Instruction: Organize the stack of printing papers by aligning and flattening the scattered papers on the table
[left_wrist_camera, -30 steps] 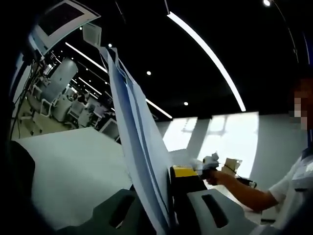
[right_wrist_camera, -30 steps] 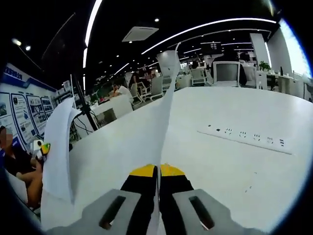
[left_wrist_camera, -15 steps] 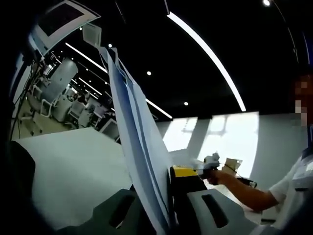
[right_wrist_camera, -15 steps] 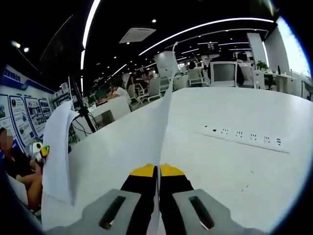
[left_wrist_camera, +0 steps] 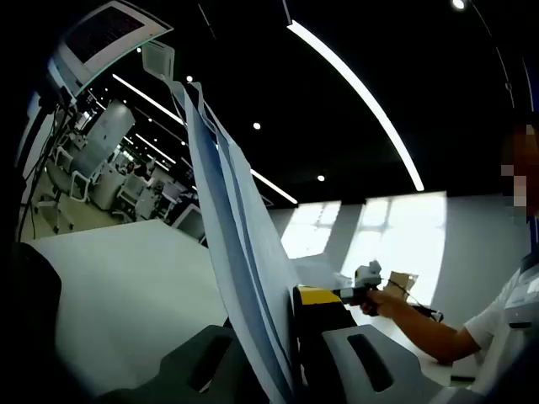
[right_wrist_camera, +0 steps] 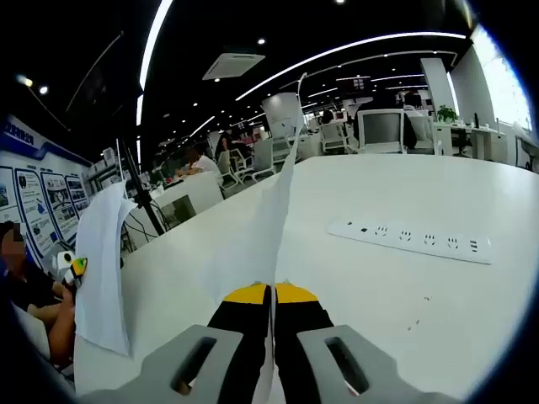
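**Both grippers keep the sheets pinched on edge**

The left gripper (left_wrist_camera: pixel 290 337) stays clamped on the printing papers (left_wrist_camera: pixel 236 252), which stand upright above the white table (left_wrist_camera: pixel 118 286), unchanged from a second ago. The right gripper (right_wrist_camera: pixel 271 324) remains closed on the papers' edge; its view has tilted slightly, so the power strip (right_wrist_camera: pixel 410 240) now sits lower. A person's hand (left_wrist_camera: pixel 389 301) has drifted right.

Right gripper view: the power strip (right_wrist_camera: pixel 410 239) is lying lower and nearer on the tabletop (right_wrist_camera: pixel 438 286) than a second ago, as the camera is tilting. Left gripper view: the person's hand (left_wrist_camera: pixel 389 300) is sitting slightly lower and farther right beside the papers (left_wrist_camera: pixel 244 252)
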A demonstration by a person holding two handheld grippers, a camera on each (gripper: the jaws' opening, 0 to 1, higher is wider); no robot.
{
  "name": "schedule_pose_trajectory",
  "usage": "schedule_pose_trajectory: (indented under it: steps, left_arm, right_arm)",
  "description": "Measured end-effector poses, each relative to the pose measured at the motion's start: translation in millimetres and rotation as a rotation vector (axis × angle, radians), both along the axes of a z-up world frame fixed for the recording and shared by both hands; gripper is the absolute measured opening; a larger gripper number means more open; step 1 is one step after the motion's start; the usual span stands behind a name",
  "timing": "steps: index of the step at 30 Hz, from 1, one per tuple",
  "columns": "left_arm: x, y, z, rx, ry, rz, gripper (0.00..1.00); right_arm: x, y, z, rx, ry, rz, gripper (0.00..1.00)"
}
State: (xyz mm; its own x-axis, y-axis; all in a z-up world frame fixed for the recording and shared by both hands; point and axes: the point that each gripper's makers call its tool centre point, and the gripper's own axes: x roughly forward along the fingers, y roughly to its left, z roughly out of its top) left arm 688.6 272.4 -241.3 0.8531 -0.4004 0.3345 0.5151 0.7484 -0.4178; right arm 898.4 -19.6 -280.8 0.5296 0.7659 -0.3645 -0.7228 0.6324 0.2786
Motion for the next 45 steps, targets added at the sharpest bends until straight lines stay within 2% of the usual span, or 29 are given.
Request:
schedule_pose_trajectory:
  steps: [15,21,34,45]
  left_arm:
    - [0.3,0,-0.4,0.006,0.000,0.006,0.09]
    - [0.5,1,-0.3,0.004,0.000,0.006,0.09]
    - [1.0,1,-1.1,0.013,0.000,0.012,0.09]
    - [0.7,1,-1.2,0.014,0.000,0.011,0.09]
  right_arm:
    - [-3,-1,10.5,0.010,-0.007,-0.009,0.00]
    - [-7,-1,26.4,0.017,-0.044,-0.007,0.00]
    - [-9,0,38.5,0.040,-0.069,-0.004,0.00]
    - [-11,2,46.4,0.088,-0.050,-0.002,0.00]
